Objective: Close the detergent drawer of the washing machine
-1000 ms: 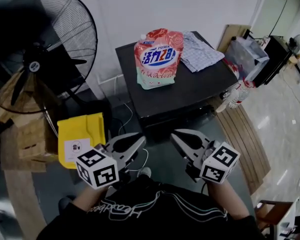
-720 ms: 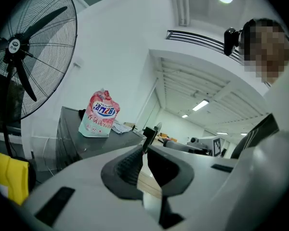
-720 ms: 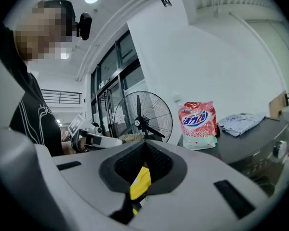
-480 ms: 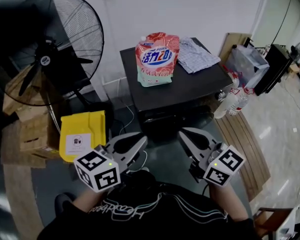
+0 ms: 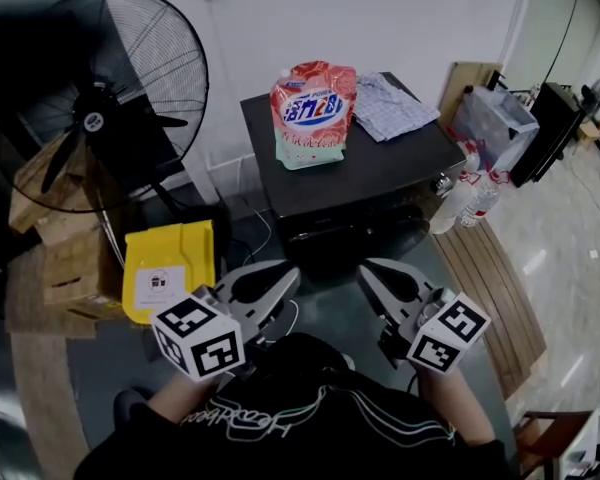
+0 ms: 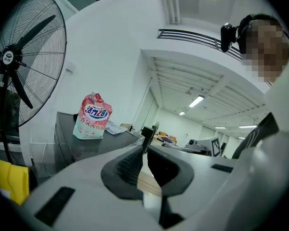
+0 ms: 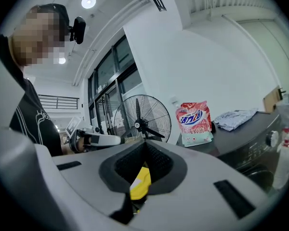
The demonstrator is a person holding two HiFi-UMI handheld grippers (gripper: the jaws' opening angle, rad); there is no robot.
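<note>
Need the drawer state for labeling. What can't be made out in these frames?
- Detergent drawer: open or shut not discernible. In the head view the washing machine front is dark and seen steeply from above.
- Left gripper view: the machine front is mostly hidden behind the left gripper.
- Right gripper view: the front is cut off by the right edge and the right gripper.
- Small print on the detergent pouch: too small.

A detergent pouch [image 5: 313,113] stands upright beside a checked cloth [image 5: 392,105]; a black fan [image 5: 100,118] stands near a yellow bag [image 5: 168,268].

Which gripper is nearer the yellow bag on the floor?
Left. The left gripper hangs just right of the yellow bag; the right gripper is farther right.
</note>
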